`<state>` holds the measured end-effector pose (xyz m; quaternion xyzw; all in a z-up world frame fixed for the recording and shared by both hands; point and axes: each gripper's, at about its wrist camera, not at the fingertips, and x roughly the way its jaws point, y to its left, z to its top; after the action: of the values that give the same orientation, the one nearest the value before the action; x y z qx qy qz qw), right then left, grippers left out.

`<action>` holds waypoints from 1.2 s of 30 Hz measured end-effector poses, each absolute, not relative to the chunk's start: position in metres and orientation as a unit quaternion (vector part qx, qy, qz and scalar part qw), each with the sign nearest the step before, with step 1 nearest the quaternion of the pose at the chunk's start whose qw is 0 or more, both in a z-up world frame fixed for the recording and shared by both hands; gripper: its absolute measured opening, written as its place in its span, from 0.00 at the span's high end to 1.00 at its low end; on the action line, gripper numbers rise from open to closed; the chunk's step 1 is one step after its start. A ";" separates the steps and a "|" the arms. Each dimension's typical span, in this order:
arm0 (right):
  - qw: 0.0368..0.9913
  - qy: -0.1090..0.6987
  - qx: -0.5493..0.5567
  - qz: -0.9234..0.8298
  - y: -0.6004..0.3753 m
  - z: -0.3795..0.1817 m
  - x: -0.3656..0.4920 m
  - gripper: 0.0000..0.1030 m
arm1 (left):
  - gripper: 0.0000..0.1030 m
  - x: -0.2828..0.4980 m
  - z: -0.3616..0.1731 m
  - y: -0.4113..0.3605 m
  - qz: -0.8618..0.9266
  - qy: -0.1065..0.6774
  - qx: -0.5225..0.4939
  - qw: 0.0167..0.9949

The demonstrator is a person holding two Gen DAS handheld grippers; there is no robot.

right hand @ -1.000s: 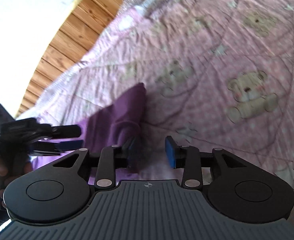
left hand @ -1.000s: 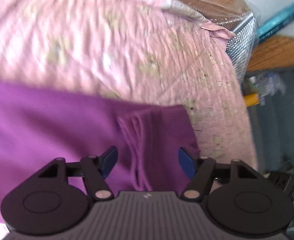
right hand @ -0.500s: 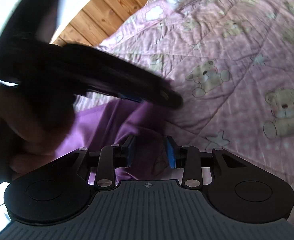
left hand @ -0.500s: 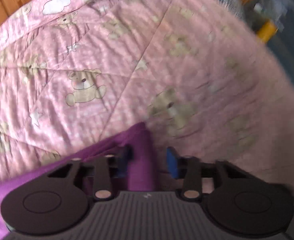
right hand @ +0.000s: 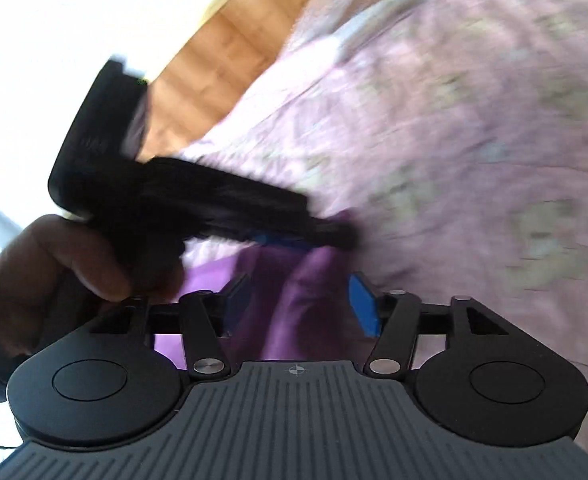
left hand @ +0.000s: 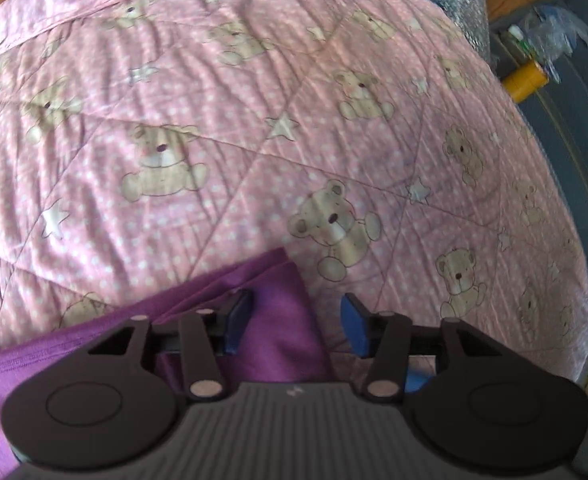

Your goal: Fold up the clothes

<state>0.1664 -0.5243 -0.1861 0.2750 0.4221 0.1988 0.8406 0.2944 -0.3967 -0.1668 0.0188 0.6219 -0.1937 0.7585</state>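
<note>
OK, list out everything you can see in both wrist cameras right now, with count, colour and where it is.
purple garment: one, purple, folded corner lying on the quilt between the left gripper's fingers
quilt: one, pink with teddy bears and stars, under the garment
yellow roll: one, yellow, on the grey surface off the quilt's far right edge
clear plastic wrapping: one, transparent, beside the yellow roll
wood panelling: brown, beyond the quilt's far edge
left gripper: one, black with blue pads, open over the garment
right gripper: one, black with blue pads, open over the garment
left hand: one, holding the left gripper's handle
</note>
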 end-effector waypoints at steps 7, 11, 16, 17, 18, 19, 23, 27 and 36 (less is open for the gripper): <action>0.816 0.478 0.264 0.191 -0.520 -0.214 0.149 0.93 | 0.50 0.299 -0.175 -0.396 -0.192 0.614 0.003 0.766; 0.813 0.474 0.283 0.185 -0.541 -0.206 0.136 0.74 | 0.48 0.304 -0.158 -0.365 -0.191 0.598 -0.082 0.774; 0.829 0.440 0.301 0.168 -0.551 -0.193 0.143 0.47 | 0.44 0.289 -0.136 -0.322 -0.184 0.572 -0.141 0.787; 0.827 0.443 0.300 0.173 -0.549 -0.193 0.150 0.47 | 0.43 0.285 -0.143 -0.320 -0.180 0.582 -0.132 0.782; 0.824 0.450 0.295 0.178 -0.542 -0.197 0.156 0.45 | 0.43 0.281 -0.150 -0.318 -0.177 0.593 -0.123 0.776; 0.820 0.461 0.286 0.182 -0.536 -0.201 0.159 0.45 | 0.43 0.277 -0.157 -0.316 -0.173 0.603 -0.115 0.771; 0.841 0.465 0.213 0.177 -0.509 -0.197 0.161 0.93 | 0.50 0.263 -0.165 -0.315 -0.165 0.604 -0.083 0.775; 0.877 0.427 0.139 0.172 -0.481 -0.168 0.152 0.93 | 0.39 0.259 -0.142 -0.324 -0.184 0.586 -0.078 0.785; 0.888 0.368 0.152 0.230 -0.439 -0.137 0.132 0.59 | 0.90 0.249 -0.122 -0.284 -0.186 0.570 -0.087 0.796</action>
<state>0.1324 -0.4390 -0.1366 0.1525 0.3681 0.2302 0.8878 0.2492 -0.2839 -0.1217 -0.0873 0.5697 -0.1860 0.7958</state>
